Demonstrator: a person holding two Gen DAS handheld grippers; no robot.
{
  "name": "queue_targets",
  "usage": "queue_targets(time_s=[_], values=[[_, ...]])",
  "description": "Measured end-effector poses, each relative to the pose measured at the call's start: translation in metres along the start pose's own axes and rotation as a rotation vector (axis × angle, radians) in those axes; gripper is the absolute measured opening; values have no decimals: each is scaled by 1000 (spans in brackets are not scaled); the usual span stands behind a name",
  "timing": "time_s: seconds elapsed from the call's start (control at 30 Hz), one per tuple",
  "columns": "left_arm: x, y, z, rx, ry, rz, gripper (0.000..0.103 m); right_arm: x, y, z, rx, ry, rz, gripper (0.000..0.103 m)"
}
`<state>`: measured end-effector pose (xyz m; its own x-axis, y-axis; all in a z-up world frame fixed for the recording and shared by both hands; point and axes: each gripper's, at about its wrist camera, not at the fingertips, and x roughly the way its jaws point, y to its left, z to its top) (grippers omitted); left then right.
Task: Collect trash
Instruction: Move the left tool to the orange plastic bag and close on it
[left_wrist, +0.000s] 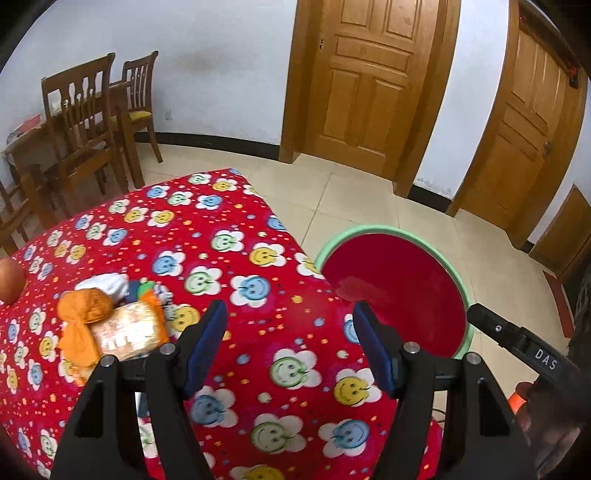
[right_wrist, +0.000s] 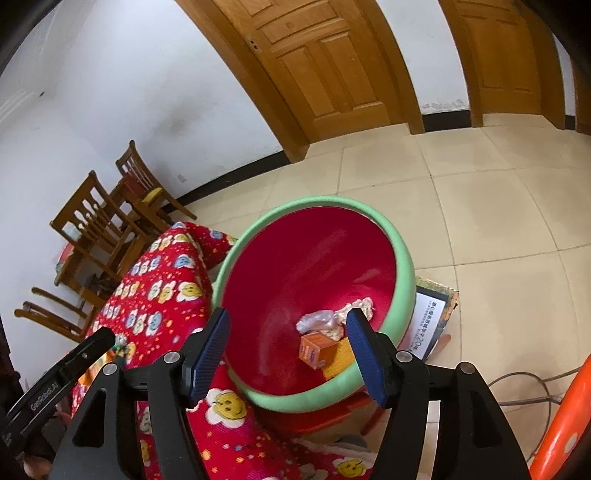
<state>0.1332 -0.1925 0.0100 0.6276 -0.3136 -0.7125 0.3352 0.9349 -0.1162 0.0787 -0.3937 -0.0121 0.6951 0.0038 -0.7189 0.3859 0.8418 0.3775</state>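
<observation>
Bright even indoor light, soft shadows; strong fisheye bending, dark vignetted corners; slight motion blur

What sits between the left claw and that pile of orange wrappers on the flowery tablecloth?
Nothing, by the left wrist view: only bare red smiley-flower tablecloth separates the open left gripper from the orange wrapper pile.

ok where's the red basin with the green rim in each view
Left wrist: basin sits right of centre, beyond the table's edge, partly behind the left gripper.
Right wrist: basin fills the centre, beyond the right gripper.
Shared landmark: red smiley tablecloth.
</observation>
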Motion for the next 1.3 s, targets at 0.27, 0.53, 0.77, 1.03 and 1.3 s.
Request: queue_targets(time_s=[0.27,0.53,0.77,1.03,1.3], values=[[-22,36,0,-40,-30,55,70,-7,22,-8,-34,1,22,69],[-35,68,-2,-64,-47,101,70,-9,44,-18,-71,13,37,71],[-35,104,-3,-97,-45,167,72,-3,60,-25,-98,32,44,72],[-13,135,-8,-133,-3,213,72,7,74,-32,-122,58,43,72],[3,147,-13,-144,14,198,72,12,79,-34,-136,74,36,72]])
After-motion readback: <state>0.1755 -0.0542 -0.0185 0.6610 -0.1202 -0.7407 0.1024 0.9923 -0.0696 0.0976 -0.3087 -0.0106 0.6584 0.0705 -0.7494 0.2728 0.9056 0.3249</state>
